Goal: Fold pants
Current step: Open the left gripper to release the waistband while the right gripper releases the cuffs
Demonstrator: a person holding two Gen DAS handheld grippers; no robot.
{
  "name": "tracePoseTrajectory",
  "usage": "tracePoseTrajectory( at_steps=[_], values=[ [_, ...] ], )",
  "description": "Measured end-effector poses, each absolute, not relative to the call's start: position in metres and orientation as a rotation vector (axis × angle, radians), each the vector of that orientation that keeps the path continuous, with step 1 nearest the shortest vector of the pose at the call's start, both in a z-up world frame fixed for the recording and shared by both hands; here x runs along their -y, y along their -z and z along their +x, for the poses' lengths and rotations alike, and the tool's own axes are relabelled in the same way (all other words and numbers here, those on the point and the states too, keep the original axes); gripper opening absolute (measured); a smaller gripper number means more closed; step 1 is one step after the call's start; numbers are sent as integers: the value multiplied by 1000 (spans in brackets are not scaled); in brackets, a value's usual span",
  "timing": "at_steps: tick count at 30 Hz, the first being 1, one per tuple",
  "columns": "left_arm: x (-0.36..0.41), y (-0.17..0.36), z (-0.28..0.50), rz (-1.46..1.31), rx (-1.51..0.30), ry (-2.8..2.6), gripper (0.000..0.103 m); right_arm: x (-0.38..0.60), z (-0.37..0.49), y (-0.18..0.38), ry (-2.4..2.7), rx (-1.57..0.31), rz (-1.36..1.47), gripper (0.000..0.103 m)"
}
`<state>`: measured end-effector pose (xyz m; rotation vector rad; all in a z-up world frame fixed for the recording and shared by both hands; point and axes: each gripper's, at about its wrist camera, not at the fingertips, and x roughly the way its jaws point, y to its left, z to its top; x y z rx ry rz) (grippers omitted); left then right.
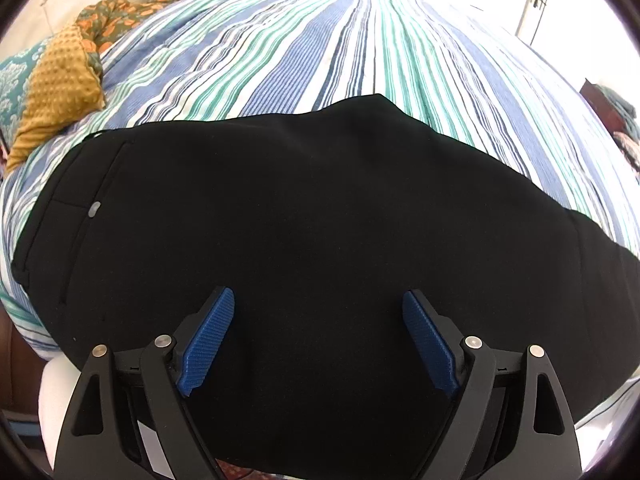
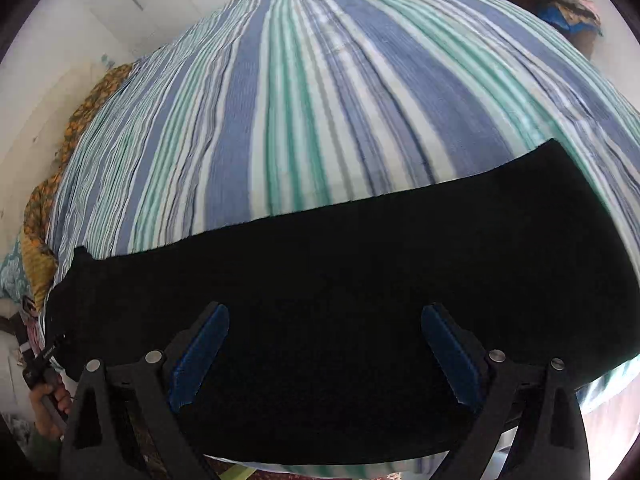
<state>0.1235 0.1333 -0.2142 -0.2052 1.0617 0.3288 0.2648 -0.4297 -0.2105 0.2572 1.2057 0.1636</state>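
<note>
A: Both wrist views checked. Black pants [image 1: 312,216] lie flat across the near edge of the striped bedspread [image 1: 320,40], running side to side.

B: Left gripper [image 1: 318,300]?

A: Jaws spread wide, blue pads [image 1: 210,340] well apart, above the pants; only the flat cloth shows between them, and I cannot tell whether the tips touch it. Right gripper [image 2: 324,312] likewise: jaws wide, gripping nothing, over the pants [image 2: 340,280].

B: What does the left view give that the right lacks?

A: The waist end, to the left of that gripper: a waistband seam and a small grey button [image 1: 95,209]. Beyond the pants on that side, a mustard dotted blanket [image 1: 56,88] and an orange floral quilt [image 1: 132,8].

B: And the right view alone?

A: The straight far edge of the pants running out to a squared corner on the right, against the bedspread [image 2: 300,100]. At the left rim, a hand [image 2: 50,402] gripping a black handle, just off the pants' left end. Sharpness there is poor.
</note>
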Motion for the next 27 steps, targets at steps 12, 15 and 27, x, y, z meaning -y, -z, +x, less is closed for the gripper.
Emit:
tracePoseTrajectory(
  at_steps=[12, 15, 27],
  values=[
    [-134, 213, 124, -203, -1065, -334, 89, 630, 247, 162, 136, -1040, 499, 95],
    [-133, 212, 124, -202, -1066, -340, 89, 631, 243, 163, -13, -1052, 636, 95],
    [-137, 208, 108, -221, -1034, -343, 89, 603, 214, 165, -37, -1103, 871, 95]
  ],
)
